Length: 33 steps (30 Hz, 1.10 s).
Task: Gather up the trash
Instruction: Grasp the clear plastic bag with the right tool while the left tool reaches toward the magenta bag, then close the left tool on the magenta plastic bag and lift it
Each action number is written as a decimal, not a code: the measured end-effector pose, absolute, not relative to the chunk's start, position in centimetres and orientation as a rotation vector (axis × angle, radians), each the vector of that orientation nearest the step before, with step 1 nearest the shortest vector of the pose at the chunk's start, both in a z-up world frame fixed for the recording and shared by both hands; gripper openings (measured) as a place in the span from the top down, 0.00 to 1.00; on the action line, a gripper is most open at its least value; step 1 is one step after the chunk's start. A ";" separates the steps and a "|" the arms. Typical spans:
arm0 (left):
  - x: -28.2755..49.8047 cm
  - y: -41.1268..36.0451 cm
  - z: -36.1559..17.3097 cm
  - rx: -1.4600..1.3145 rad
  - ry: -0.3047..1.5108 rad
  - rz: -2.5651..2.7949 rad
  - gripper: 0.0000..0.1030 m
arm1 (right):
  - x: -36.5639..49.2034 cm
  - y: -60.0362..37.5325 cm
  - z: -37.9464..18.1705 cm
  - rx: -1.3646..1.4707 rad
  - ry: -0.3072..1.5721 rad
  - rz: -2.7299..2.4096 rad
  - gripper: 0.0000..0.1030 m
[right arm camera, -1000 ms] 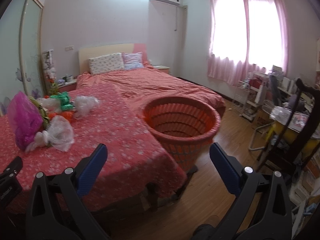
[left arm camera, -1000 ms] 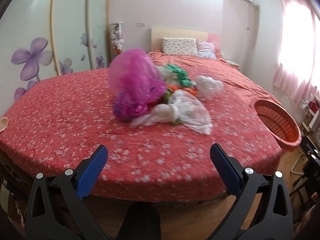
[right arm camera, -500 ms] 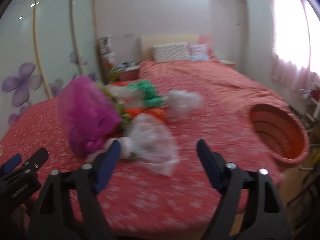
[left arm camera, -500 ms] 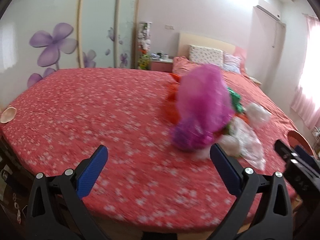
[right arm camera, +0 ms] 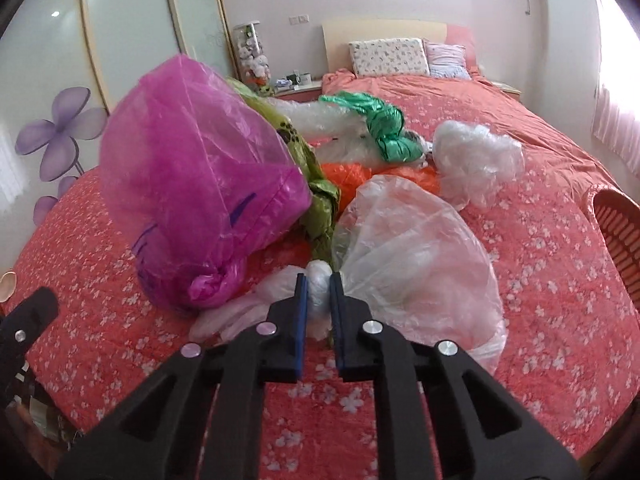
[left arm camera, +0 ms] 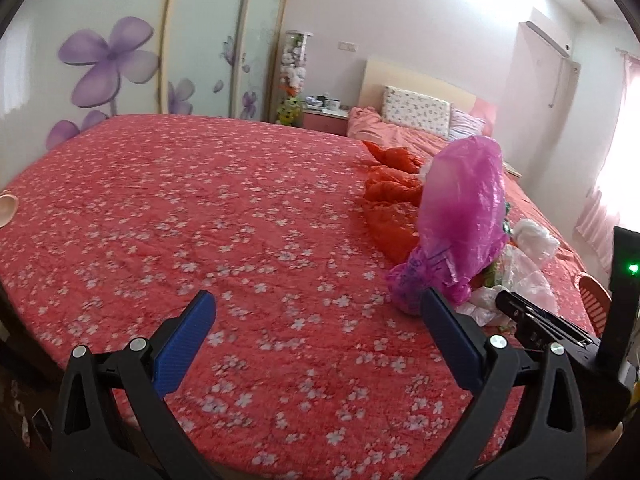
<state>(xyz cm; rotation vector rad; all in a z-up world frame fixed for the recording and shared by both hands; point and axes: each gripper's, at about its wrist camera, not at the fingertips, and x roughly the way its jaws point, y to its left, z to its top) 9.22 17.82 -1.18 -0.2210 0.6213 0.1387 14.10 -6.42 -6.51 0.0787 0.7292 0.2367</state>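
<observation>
A pile of plastic bags lies on the red floral bedspread (right arm camera: 532, 248). My right gripper (right arm camera: 319, 292) is shut on the knotted neck of a clear plastic bag (right arm camera: 412, 248). A puffed magenta bag (right arm camera: 192, 184) lies just left of it, with green (right arm camera: 380, 128), orange and white crumpled bags (right arm camera: 476, 160) behind. My left gripper (left arm camera: 316, 320) is open and empty above the bedspread (left arm camera: 200, 220), left of the magenta bag (left arm camera: 460, 224). The right gripper's body (left arm camera: 560, 340) shows at the left wrist view's right edge.
An orange slatted basket (right arm camera: 620, 240) stands at the bed's right edge; its rim also shows in the left wrist view (left arm camera: 594, 296). Pillows (right arm camera: 386, 56) and a headboard are at the far end. A wardrobe with purple flowers (left arm camera: 108, 64) is on the left.
My right gripper swung from the basket to the pile and shut on the clear bag's neck. My left gripper moved left, so the pile now sits at its right.
</observation>
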 end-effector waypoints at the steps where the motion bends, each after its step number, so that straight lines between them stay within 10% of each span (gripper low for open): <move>1: 9.4 17.7 -1.2 -0.220 0.622 0.128 0.02 | 13.7 -6.9 -6.2 0.088 0.719 0.237 0.90; 18: 15.7 12.4 -2.9 -0.168 0.739 -0.075 0.15 | 10.9 -17.2 -3.5 0.137 0.621 0.032 0.91; 26: 16.4 12.1 -2.8 -0.155 0.754 -0.112 0.69 | 10.2 -17.4 -4.2 0.143 0.635 0.031 0.91; 33: 15.4 12.3 -0.6 -0.141 0.689 -0.093 0.80 | 9.3 -18.2 -2.4 0.152 0.593 0.031 0.91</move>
